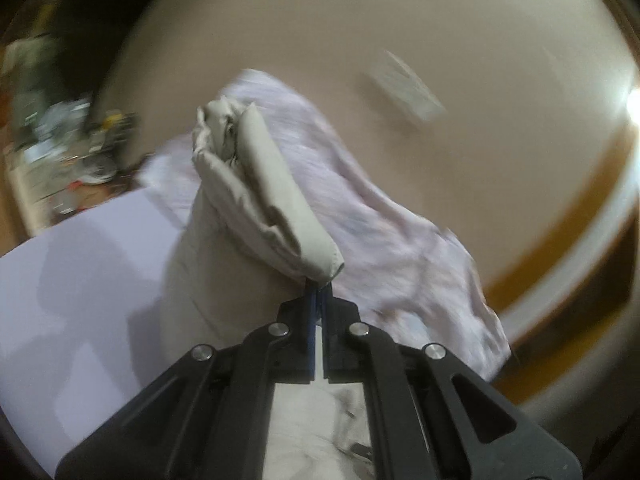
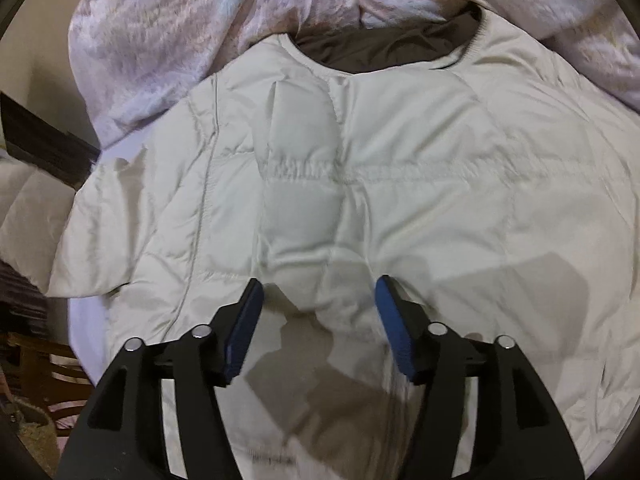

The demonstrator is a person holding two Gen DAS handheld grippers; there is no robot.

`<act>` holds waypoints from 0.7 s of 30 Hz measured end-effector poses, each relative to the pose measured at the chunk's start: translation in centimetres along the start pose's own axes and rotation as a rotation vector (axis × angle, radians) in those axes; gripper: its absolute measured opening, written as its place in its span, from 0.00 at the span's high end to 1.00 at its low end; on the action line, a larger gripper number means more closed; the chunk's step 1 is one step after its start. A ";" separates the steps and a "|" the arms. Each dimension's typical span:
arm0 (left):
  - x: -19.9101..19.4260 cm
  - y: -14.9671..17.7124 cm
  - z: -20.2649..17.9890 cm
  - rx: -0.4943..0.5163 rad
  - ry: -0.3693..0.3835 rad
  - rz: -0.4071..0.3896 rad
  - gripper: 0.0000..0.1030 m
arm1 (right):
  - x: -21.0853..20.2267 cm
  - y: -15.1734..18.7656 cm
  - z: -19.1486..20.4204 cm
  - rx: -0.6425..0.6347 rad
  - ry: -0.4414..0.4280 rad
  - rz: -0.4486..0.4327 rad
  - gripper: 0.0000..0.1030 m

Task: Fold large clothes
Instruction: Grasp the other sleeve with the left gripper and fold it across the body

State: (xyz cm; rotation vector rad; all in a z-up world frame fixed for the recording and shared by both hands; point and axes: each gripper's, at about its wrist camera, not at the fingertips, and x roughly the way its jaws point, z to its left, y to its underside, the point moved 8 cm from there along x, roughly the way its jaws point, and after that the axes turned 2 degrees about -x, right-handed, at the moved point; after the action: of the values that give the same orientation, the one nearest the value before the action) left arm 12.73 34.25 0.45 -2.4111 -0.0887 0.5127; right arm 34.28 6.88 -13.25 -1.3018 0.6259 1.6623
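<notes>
The left gripper (image 1: 319, 286) had its jaws pressed together on a bunched fold of the jacket (image 1: 260, 184), which rose from the blue pads as a pale roll. Behind it lay a pink blanket (image 1: 380, 216) on the white sheet (image 1: 80, 264); the background was blurred. The right gripper (image 2: 319, 320) pointed down with jaws spread and nothing between the pads. It hung over the jacket (image 2: 360, 184), which lay flat, collar (image 2: 384, 52) away from the gripper, against the blanket (image 2: 160, 28).

Home: blanket (image 2: 160, 40), wooden chair (image 2: 44, 364)
</notes>
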 end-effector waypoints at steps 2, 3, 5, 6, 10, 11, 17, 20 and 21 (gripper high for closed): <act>1.2 1.4 -3.1 0.056 0.053 0.041 0.99 | -1.5 0.4 -1.1 0.024 -0.008 -0.029 0.39; 2.1 2.4 -5.0 0.089 0.084 0.069 0.99 | -2.2 0.6 -1.7 0.038 -0.005 -0.046 0.37; 3.2 4.2 -7.4 0.135 0.124 0.111 0.99 | -3.4 0.9 -2.8 0.065 0.002 -0.075 0.33; 3.9 5.3 -8.8 0.164 0.146 0.139 0.99 | -4.0 1.0 -3.4 0.082 0.006 -0.088 0.31; 6.8 9.8 -12.0 0.211 0.200 0.253 0.99 | -6.1 1.8 -6.7 0.182 0.006 -0.126 0.31; 7.7 11.3 -12.7 0.219 0.209 0.291 0.99 | -6.4 2.0 -7.4 0.200 0.008 -0.131 0.31; 11.0 17.8 -13.5 0.276 0.200 0.444 0.99 | -7.9 3.1 -10.5 0.258 0.031 -0.150 0.31; 12.6 20.8 -13.0 0.289 0.177 0.522 0.99 | -8.0 3.5 -11.5 0.282 0.035 -0.150 0.31; 12.9 21.4 -12.8 0.291 0.170 0.537 0.99 | -8.0 3.8 -11.8 0.288 0.037 -0.150 0.31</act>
State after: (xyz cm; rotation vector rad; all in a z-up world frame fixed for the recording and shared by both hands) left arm 28.12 12.41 -8.28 -2.1635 0.6760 0.5105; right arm 36.85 -7.26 -9.95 -1.1434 0.7417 1.3723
